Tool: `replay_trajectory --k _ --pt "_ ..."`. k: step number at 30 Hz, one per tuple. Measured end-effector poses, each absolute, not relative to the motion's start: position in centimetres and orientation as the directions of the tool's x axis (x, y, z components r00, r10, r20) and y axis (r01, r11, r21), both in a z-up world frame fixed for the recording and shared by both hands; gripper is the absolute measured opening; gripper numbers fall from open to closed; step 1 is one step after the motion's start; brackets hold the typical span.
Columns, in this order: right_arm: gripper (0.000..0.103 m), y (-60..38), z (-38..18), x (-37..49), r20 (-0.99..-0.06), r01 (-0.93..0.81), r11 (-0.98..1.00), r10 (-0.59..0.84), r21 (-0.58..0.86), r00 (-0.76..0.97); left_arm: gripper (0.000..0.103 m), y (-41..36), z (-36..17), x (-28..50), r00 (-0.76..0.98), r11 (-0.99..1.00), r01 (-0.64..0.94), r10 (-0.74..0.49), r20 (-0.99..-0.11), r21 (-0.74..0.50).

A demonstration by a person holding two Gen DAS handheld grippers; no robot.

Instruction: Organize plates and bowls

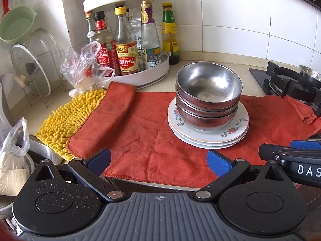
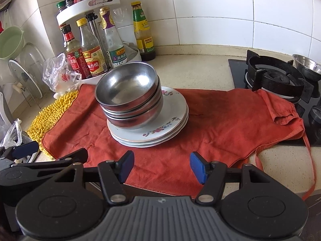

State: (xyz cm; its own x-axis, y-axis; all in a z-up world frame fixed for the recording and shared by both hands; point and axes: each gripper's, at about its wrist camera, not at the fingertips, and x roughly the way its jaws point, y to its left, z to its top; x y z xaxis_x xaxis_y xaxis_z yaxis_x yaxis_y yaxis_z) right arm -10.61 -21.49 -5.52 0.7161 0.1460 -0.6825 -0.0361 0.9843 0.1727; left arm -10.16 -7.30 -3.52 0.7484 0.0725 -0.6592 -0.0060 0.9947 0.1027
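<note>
Three nested steel bowls (image 1: 208, 92) sit on a stack of floral white plates (image 1: 232, 132) on a red cloth (image 1: 140, 128). The same bowls (image 2: 128, 94) and plates (image 2: 170, 118) show in the right wrist view. My left gripper (image 1: 158, 162) is open and empty, low over the cloth's near edge, short of the stack. My right gripper (image 2: 161, 167) is open and empty, also near the cloth's front edge, below the stack. The right gripper's body shows at the left wrist view's right edge (image 1: 291, 156).
A white two-tier rack of sauce bottles (image 1: 128, 60) stands behind the cloth. A yellow chenille mat (image 1: 66, 120), plastic bags (image 1: 86, 66) and pot lids (image 1: 30, 68) lie at left. A gas hob (image 2: 280, 80) with a small steel bowl (image 2: 307, 66) is at right.
</note>
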Motion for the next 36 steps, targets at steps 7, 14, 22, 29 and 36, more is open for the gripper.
replay_trajectory --k 7,14,22,29,36 --pt "0.06 -21.5 -5.2 -10.9 -0.677 -0.032 0.985 0.14 0.169 0.722 0.103 -7.2 -3.2 -10.5 0.754 0.995 -0.004 0.068 -0.653 0.099" --pt "0.06 -21.5 -4.9 -11.4 -0.671 -0.03 0.986 0.136 0.167 0.729 0.102 -7.0 -2.9 -10.9 0.76 0.996 0.002 0.059 -0.648 0.093" --pt "0.06 -21.2 -4.0 -12.1 -0.651 -0.039 0.987 0.131 0.153 0.748 0.102 -6.9 -2.0 -11.7 0.784 0.994 -0.001 0.068 -0.617 0.109" --pt "0.06 -21.1 -3.5 -12.7 -0.642 -0.042 0.989 0.124 0.141 0.757 0.096 -6.4 -1.7 -11.8 0.78 0.998 0.047 -0.006 -0.625 0.049" --pt "0.06 -21.4 -3.5 -13.3 -0.645 -0.023 0.99 0.106 0.136 0.757 0.095 -6.7 -2.0 -12.0 0.772 0.996 0.083 -0.045 -0.634 0.03"
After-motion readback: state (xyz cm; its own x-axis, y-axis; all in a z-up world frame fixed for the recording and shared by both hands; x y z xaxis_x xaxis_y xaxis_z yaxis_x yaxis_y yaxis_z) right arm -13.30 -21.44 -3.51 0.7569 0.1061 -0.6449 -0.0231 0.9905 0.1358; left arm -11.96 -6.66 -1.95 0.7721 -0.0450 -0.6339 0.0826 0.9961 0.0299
